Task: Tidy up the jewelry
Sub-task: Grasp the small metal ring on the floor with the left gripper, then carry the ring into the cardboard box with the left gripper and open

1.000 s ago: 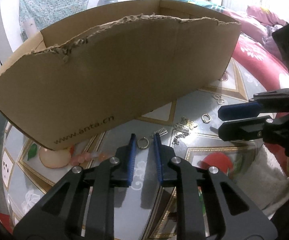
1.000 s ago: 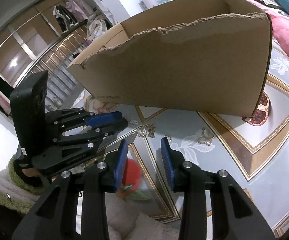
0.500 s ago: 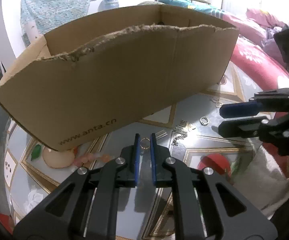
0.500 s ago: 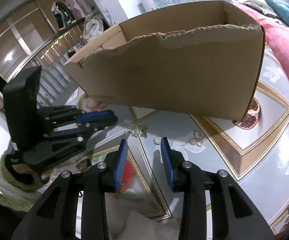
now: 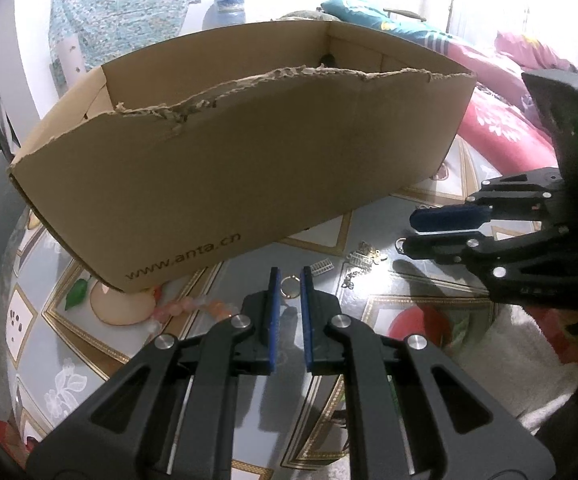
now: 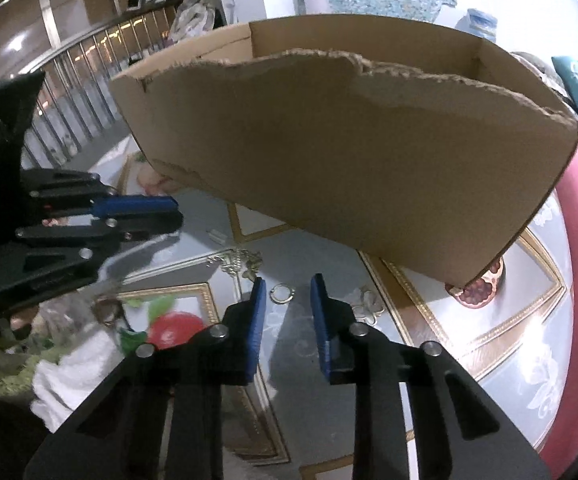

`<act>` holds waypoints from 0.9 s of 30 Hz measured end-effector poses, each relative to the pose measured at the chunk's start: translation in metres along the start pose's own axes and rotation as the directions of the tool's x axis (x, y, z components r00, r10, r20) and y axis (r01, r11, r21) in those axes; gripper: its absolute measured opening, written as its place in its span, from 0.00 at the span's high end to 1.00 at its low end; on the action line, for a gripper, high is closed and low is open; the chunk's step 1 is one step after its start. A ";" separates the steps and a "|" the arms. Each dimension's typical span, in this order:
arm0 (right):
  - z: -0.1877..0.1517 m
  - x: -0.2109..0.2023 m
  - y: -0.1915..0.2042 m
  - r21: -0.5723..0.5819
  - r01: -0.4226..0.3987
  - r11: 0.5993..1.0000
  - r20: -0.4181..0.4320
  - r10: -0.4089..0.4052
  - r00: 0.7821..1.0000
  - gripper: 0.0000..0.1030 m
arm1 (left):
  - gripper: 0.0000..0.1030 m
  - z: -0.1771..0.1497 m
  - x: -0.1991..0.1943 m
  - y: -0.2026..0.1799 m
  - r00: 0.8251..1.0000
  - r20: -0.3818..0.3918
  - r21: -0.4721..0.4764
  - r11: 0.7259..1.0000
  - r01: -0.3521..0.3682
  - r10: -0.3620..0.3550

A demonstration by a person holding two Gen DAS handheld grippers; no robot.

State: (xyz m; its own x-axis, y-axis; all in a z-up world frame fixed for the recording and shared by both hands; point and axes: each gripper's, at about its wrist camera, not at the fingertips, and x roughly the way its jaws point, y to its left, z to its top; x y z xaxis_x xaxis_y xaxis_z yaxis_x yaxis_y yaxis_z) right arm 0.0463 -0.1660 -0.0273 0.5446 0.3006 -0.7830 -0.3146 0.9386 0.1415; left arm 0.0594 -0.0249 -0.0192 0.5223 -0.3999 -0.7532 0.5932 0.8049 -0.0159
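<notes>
- one big cardboard box (image 5: 257,168) stands on the patterned table (image 5: 417,208); little of its inside shows, so what is already sorted i cannot tell.
- several small pieces lie loose in front of it: a chain heap (image 5: 363,258), a clip (image 5: 323,267) and two rings, so most work looks left.
- left gripper (image 5: 287,280) tilts down, jaws narrow, gold ring (image 5: 290,282) seen at the tips between them; whether the pads pinch it i cannot tell.
- right gripper (image 6: 287,294) tilts down too, jaws closing around a silver ring (image 6: 282,293), pads not yet touching it.
</notes>
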 end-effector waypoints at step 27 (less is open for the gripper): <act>0.027 -0.095 0.006 0.026 -0.008 1.000 0.239 0.002 0.971 0.90 | 0.92 0.031 -0.076 -0.002 0.982 0.179 -0.001 0.998 0.066 -0.065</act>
State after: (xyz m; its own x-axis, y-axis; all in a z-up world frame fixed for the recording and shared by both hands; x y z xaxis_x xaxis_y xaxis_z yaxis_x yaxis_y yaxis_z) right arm 0.0134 -0.1842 0.0640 0.7139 0.3337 -0.6156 -0.2983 0.9403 0.1638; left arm 0.0378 -0.0101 0.0582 0.5840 -0.5235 -0.6204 0.6258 0.7771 -0.0667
